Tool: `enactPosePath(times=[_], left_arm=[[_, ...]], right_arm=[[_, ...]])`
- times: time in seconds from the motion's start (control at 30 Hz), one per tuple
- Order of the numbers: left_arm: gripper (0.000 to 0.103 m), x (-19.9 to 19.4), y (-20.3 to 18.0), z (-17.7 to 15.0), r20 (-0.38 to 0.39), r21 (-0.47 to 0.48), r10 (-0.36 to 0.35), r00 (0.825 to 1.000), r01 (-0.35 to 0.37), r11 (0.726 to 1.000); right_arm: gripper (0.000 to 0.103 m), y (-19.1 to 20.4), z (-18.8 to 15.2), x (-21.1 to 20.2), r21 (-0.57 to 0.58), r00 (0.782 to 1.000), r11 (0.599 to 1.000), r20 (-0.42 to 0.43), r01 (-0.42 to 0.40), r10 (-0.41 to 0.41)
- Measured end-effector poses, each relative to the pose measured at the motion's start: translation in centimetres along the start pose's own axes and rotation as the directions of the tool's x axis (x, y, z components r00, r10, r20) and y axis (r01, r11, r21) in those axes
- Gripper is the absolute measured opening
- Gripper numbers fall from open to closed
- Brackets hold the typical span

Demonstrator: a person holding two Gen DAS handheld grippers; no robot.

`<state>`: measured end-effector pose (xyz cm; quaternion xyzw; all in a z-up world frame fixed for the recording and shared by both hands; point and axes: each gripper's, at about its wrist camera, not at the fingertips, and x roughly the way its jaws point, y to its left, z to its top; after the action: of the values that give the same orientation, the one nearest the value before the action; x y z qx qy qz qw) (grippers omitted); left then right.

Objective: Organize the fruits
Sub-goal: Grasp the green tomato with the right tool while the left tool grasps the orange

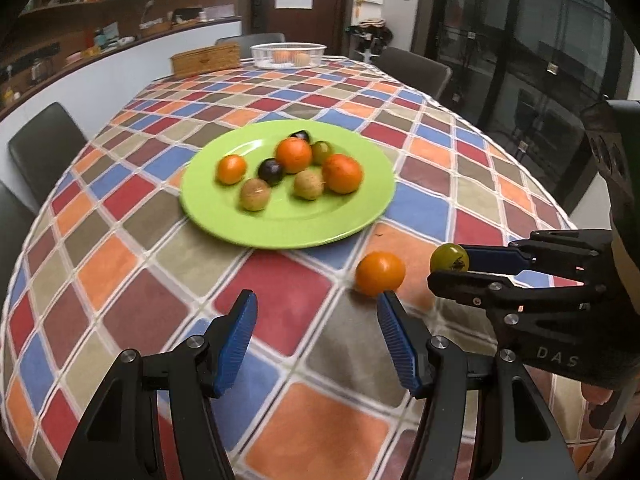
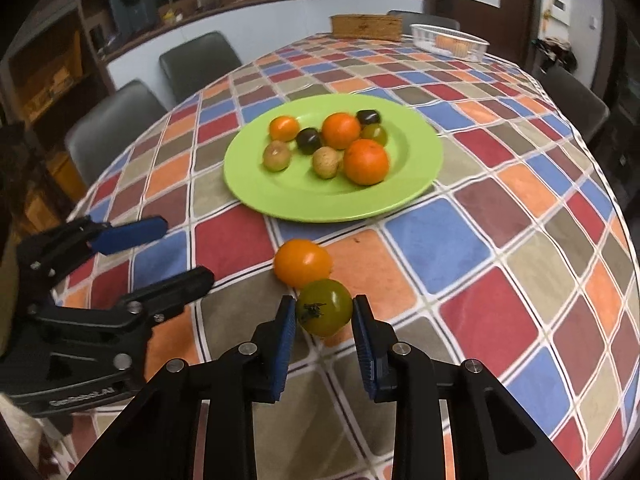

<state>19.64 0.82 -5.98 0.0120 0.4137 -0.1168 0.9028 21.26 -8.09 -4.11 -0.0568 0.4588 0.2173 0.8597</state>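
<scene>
Left gripper (image 1: 316, 340) stands released in the left wrist view, nothing between its blue pads, low over the checked surface (image 1: 280, 304). An orange fruit (image 1: 380, 273) lies just ahead of its right pad, nearly touching the tip, so this hand is the nearer one to it. Beyond that fruit sits the green plate (image 1: 224, 220) with eight fruits on it. At the right edge, the right gripper (image 1: 450, 267) holds a green fruit (image 1: 448, 257).

From the right wrist view, the right gripper (image 2: 324, 312) is clenched on the green fruit (image 2: 325, 307), stem facing the camera. The orange fruit (image 2: 302, 262) lies right behind it, and the plate (image 2: 280, 200) lies straight ahead past both. The likely carry runs forward over the orange fruit.
</scene>
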Motion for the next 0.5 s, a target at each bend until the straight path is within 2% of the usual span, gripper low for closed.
enactPosePath(times=[0.23,0.5], left_arm=[[0.061,2.3,-2.5,0.8,-0.036,0.046,-0.071,0.997,0.073,0.996],[0.060,5.0,-3.8,1.1,-0.081,0.054,-0.051,0.995,0.055,0.997]], right_arm=[[0.030,-2.6,-0.8,-0.9,0.057,0.999,0.998,0.020,0.027,-0.028],[0.030,-5.0,-2.2,-1.4,0.117,0.999,0.992,0.026,0.036,-0.040]])
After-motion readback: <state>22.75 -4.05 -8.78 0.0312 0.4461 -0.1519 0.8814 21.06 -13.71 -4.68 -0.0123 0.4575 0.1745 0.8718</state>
